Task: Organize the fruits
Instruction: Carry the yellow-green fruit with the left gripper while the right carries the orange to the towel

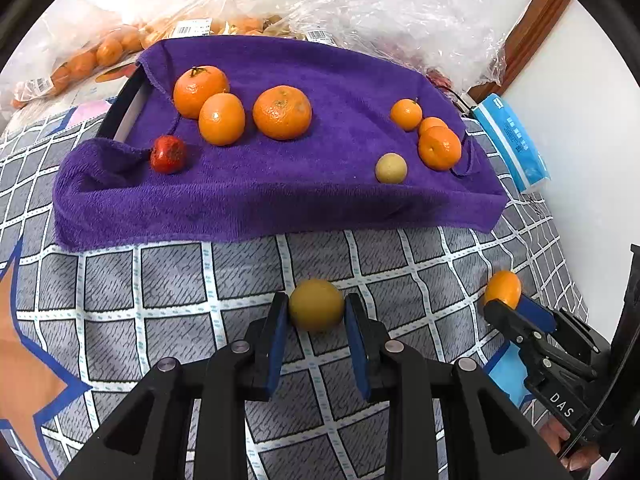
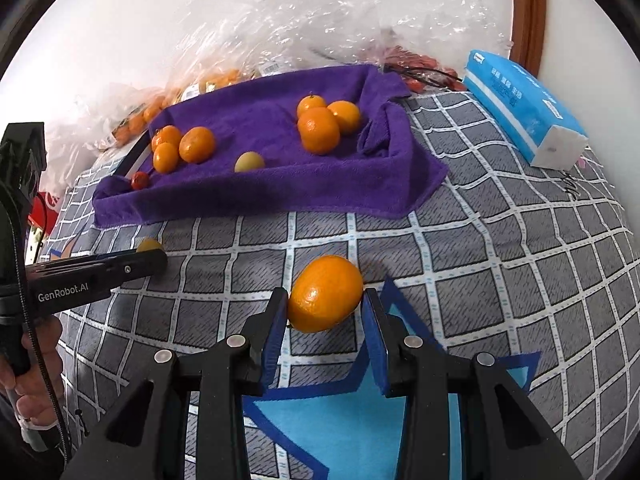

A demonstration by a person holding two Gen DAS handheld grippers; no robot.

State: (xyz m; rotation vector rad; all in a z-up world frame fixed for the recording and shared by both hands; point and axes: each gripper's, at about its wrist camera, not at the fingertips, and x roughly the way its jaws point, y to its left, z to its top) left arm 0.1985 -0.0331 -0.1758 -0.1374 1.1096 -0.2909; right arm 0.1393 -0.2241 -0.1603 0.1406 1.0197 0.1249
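The left tool (image 1: 316, 310) is closed tight on a round yellow-brown fruit (image 1: 316, 304) – its blue pads press on both sides. The fruit sits just above the gray checked bedspread (image 1: 180, 280), in front of the purple towel (image 1: 260, 200).

The right tool (image 2: 325, 300) is clamped on an orange (image 2: 326, 294), with a pad on each side. This orange is also low over the bedspread, near the towel's front edge.

On the purple towel there are more fruits. At the left end lie three big oranges (image 1: 240, 108) close together, with a small red fruit (image 1: 168, 154) just beside them. At the right end three smaller oranges (image 1: 430, 132) huddle (two of them touching), and a little yellow fruit (image 1: 391, 167) lies near them.

Behind the towel are clear plastic bags (image 1: 360, 8) – some hold more oranges. A blue tissue pack (image 2: 524, 108) lies on the bed to the right of the towel
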